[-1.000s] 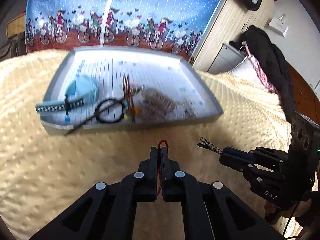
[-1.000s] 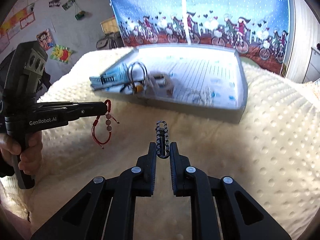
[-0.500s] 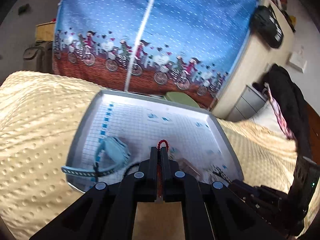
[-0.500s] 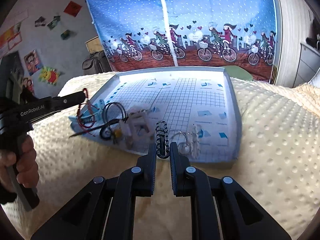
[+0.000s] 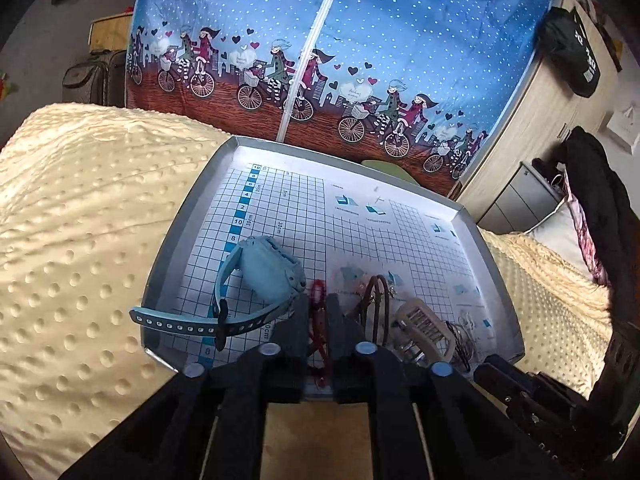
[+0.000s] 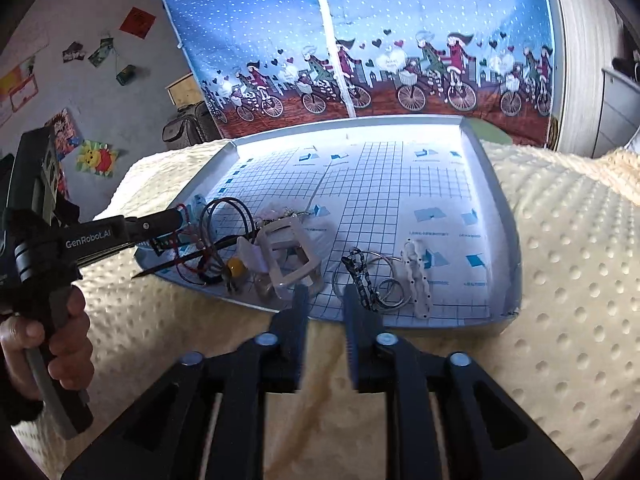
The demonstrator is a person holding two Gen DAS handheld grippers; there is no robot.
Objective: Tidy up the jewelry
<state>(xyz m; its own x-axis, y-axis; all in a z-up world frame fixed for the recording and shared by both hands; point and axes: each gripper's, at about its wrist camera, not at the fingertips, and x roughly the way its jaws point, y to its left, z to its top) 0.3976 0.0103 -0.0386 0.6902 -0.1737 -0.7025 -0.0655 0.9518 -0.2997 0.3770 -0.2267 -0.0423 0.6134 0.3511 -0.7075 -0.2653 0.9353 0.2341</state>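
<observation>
Looking along the left tool [image 5: 319,312], the left wrist view shows its fingers set narrow, with the red cord bracelet [image 5: 318,300] between them, over the near edge of the grey tray [image 5: 184,228] that sits on a cream dotted blanket [image 5: 72,248]. A light blue watch [image 5: 264,276] lies in the tray just left of the fingertips; brown loops and a beige hair claw [image 5: 424,326] lie to the right. In the right wrist view, the right tool [image 6: 325,296] stands spread apart and empty at the tray's [image 6: 508,216] front rim. The black-and-white braided cord [image 6: 360,276] lies inside the tray by silver rings [image 6: 384,280] and a white clip [image 6: 416,276]. A hand [image 6: 48,344] holds the left tool [image 6: 180,218], which reaches in over the tray's left corner.
</observation>
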